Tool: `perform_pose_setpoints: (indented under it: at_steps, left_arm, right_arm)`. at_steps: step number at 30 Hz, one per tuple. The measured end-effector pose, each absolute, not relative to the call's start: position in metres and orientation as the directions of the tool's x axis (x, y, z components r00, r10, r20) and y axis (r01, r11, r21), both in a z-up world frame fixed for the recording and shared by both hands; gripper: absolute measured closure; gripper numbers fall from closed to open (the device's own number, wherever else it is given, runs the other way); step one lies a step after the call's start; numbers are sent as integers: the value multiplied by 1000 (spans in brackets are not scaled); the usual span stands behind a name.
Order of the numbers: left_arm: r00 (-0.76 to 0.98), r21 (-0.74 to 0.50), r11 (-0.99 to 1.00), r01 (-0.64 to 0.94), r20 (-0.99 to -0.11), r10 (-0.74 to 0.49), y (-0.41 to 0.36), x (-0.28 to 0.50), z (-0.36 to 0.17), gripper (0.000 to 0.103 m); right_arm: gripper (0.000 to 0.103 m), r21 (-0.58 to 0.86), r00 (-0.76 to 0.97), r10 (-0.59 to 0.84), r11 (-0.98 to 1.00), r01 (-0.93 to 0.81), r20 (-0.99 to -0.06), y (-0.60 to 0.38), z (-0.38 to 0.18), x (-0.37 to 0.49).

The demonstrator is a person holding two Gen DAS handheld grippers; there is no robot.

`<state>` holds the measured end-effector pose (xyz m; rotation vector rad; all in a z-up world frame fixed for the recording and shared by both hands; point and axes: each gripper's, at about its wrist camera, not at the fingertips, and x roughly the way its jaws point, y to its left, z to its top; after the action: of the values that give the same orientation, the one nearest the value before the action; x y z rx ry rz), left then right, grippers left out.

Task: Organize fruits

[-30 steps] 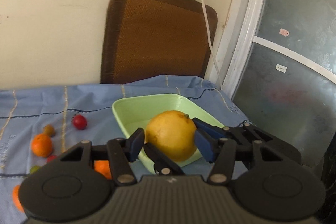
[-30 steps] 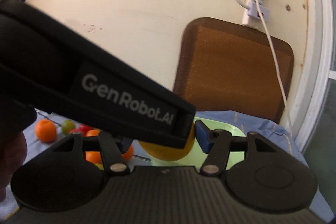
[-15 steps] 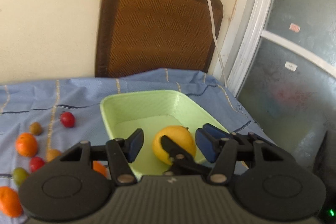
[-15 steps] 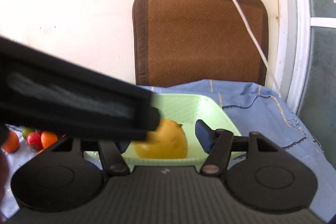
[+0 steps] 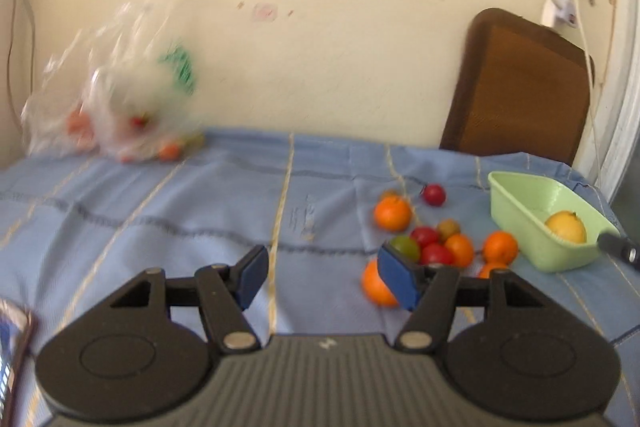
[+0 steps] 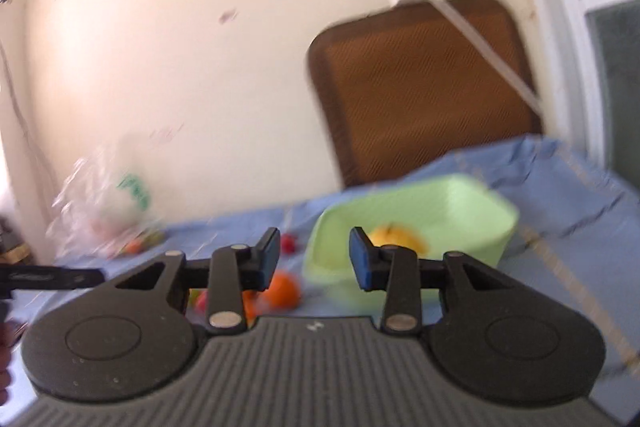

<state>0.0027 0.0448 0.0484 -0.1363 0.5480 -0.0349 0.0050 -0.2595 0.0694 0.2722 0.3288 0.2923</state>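
A yellow citrus fruit (image 5: 566,227) lies in the pale green tray (image 5: 516,203) at the right of the blue cloth; the right wrist view shows the same fruit (image 6: 396,235) in the tray (image 6: 460,211). Left of the tray sits a pile of oranges (image 5: 392,213) and small red tomatoes (image 5: 434,195). My left gripper (image 5: 324,277) hovers over bare cloth left of that pile, its jaws opening with nothing between them. My right gripper (image 6: 314,259) points at the tray's near-left corner, its jaws closing on nothing. An orange (image 6: 284,291) lies just below its left finger.
A clear plastic bag (image 5: 112,95) holding more fruit leans against the wall at the back left. A brown chair back (image 5: 520,87) stands behind the tray, with a white cable (image 5: 586,39) hanging beside it. A shiny object (image 5: 12,355) shows at the left edge.
The left gripper let go of the yellow fruit in the tray, then swung left to face the open cloth and fruit pile. The right gripper rolled and its jaws narrowed.
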Motion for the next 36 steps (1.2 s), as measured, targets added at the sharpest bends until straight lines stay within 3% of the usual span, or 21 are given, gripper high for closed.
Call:
perform_pose_setpoints:
  at_steps: [4, 6, 10, 36]
  left_arm:
    - [844, -136, 990, -21, -533, -56, 36, -8, 27, 41]
    - [833, -114, 993, -24, -552, -44, 29, -8, 17, 41]
    - [836, -93, 994, -58, -548, -3, 29, -11, 16, 41]
    - [848, -66, 995, -69, -529, 24, 29, -15, 14, 37]
  right_arm:
    - [62, 277, 871, 332, 931, -240, -361, -225, 48, -9]
    - [61, 210, 885, 304, 947, -241, -353, -215, 47, -16]
    - [60, 243, 869, 301, 945, -218, -392, -218, 39, -16]
    - [57, 254, 868, 283, 948, -189, -409, -221, 23, -28]
